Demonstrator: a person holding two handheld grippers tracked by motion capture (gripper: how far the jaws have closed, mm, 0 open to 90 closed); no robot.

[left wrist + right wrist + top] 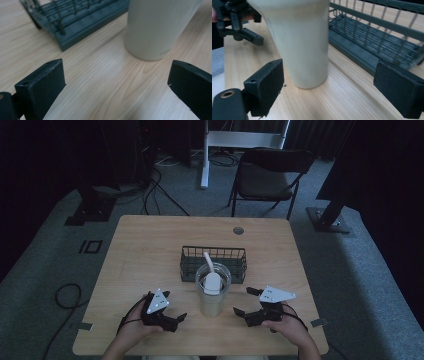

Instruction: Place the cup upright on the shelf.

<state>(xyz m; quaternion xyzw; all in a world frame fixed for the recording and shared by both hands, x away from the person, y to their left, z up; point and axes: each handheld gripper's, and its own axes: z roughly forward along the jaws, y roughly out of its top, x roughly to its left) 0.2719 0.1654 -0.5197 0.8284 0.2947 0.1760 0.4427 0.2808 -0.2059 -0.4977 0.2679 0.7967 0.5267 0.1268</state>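
the left gripper (176, 312) and right gripper (245, 302), both with jaws spread and holding nothing, flank the upright cup (212, 301) standing just before the wire basket (189, 262).

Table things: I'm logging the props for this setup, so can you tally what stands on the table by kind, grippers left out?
Pale tumbler: 1
White scoop-like tool standing inside the tumbler: 1
Dark wire basket: 1
Total: 3

Both the left gripper and the right gripper are open, one on each side of the tumbler, holding nothing.
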